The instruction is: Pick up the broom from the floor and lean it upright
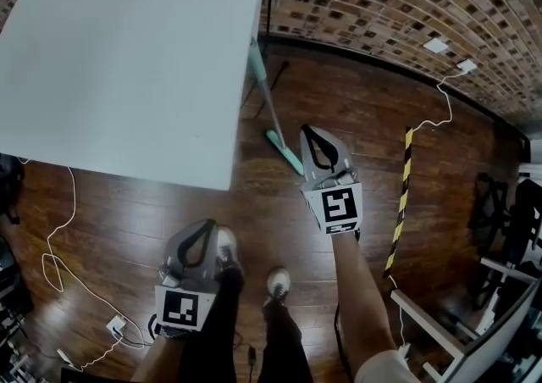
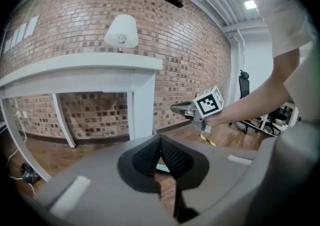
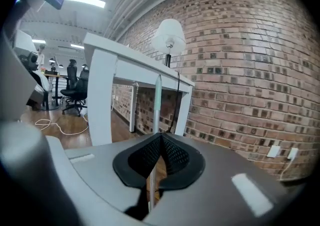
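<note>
Mint-green plastic makes the flat head (image 1: 284,152) of the broom (image 1: 268,106). It already stands nearly upright, with the head on the wooden floor (image 1: 356,110) and the top of the handle against the edge of the white table (image 1: 127,59).

The right gripper (image 1: 315,134) has its jaws closed and empty. In the right gripper view the thin pale handle (image 3: 157,100) rises straight ahead of the jaw tips, apart from them, and the head lies just to the left of them in the head view. The left gripper (image 1: 206,226) also has its jaws pressed together with nothing between them, and the broom is well ahead of them.

I judge the broom to be light and stiff, with most of its weight low in the head. The handle looks smooth and narrow, so it may turn or slide inside the pads. If it needs correcting, the best place to hold is on the handle a little above the head, squeezed firmly. On this glossy floor the head may slip outward.
</note>
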